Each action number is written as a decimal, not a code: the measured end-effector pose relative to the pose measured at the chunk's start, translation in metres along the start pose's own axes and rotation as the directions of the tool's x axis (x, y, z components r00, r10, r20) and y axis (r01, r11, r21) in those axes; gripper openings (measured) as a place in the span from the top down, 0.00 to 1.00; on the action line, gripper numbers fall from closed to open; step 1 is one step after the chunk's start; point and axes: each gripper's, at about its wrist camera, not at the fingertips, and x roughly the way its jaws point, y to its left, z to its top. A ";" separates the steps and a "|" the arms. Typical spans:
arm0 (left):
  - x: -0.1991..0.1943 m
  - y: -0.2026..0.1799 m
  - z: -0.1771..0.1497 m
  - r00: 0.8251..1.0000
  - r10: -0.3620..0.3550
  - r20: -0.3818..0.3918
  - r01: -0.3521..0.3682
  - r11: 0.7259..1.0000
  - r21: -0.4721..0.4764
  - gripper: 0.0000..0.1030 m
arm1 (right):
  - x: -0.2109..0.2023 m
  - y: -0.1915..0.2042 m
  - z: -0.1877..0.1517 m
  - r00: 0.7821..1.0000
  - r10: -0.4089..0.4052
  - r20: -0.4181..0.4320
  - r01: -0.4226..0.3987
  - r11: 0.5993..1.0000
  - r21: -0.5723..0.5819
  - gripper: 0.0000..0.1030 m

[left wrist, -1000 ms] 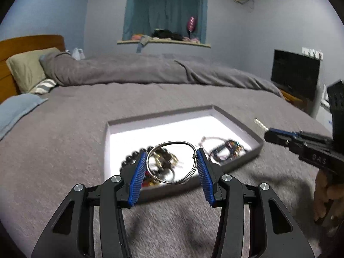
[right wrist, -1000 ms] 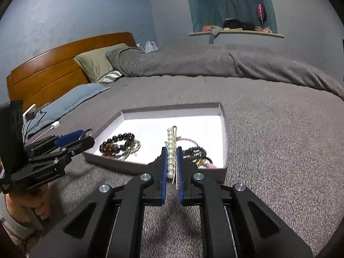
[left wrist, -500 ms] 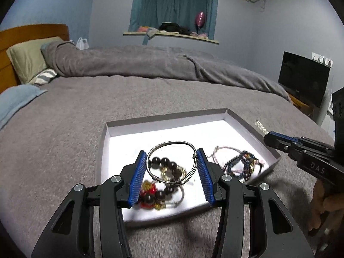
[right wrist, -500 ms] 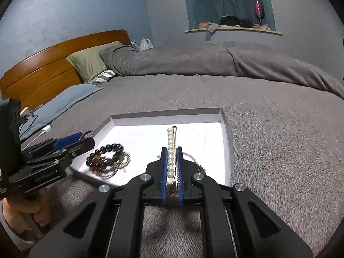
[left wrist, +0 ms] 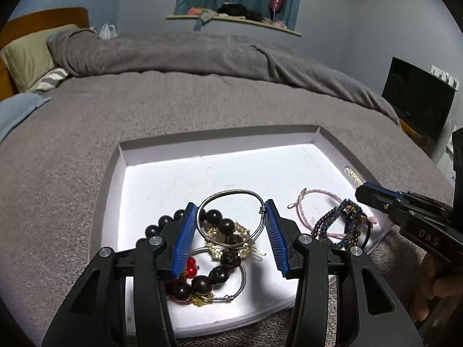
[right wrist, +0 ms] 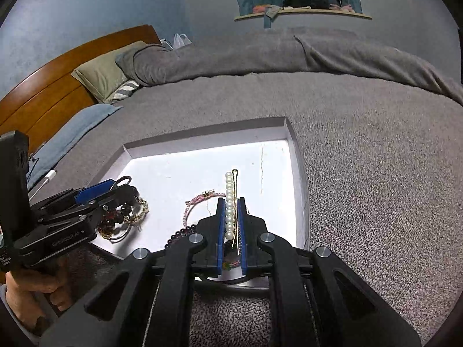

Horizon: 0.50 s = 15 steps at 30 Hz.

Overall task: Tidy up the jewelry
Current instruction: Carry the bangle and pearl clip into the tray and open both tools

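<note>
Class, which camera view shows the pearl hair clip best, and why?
The right wrist view: the pearl hair clip runs lengthwise between the right gripper jaws, every pearl visible. The left wrist view shows only its tip poking past that gripper, over the tray's edge.

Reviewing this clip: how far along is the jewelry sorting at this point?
Done: beaded bracelets and cord bracelets already lie in the white tray. In hand: the left claw grips a silver wire bangle over the tray; the right claw pinches a pearl hair clip above it. Left: setting both down. No loose jewelry shows on the blanket.
</note>
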 end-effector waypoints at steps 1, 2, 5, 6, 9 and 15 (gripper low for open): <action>0.003 0.000 0.000 1.000 0.000 -0.010 0.000 1.000 -0.002 0.53 | 0.001 0.000 0.000 1.000 -0.005 -0.004 0.005 1.000 0.001 0.92; 0.006 0.001 0.000 1.000 0.000 -0.017 0.000 1.000 -0.004 0.53 | 0.003 0.000 0.000 1.000 -0.009 -0.008 0.009 1.000 0.001 0.92; 0.012 0.003 -0.001 0.999 -0.004 -0.037 0.003 1.000 -0.013 0.53 | 0.006 0.000 -0.001 1.000 -0.019 -0.017 0.019 1.000 0.003 0.92; 0.014 0.003 -0.001 0.999 -0.009 -0.045 0.008 1.000 -0.015 0.53 | 0.006 0.000 -0.001 1.000 -0.021 -0.018 0.021 1.000 0.004 0.92; 0.013 0.005 -0.001 0.999 -0.013 -0.043 0.012 1.000 -0.023 0.42 | 0.006 0.001 -0.002 1.000 -0.019 -0.020 0.019 1.000 -0.001 0.91; 0.006 0.003 -0.001 1.000 0.002 -0.011 -0.002 1.000 -0.022 0.25 | -0.006 0.006 -0.004 1.000 -0.014 0.024 0.015 0.999 -0.029 0.65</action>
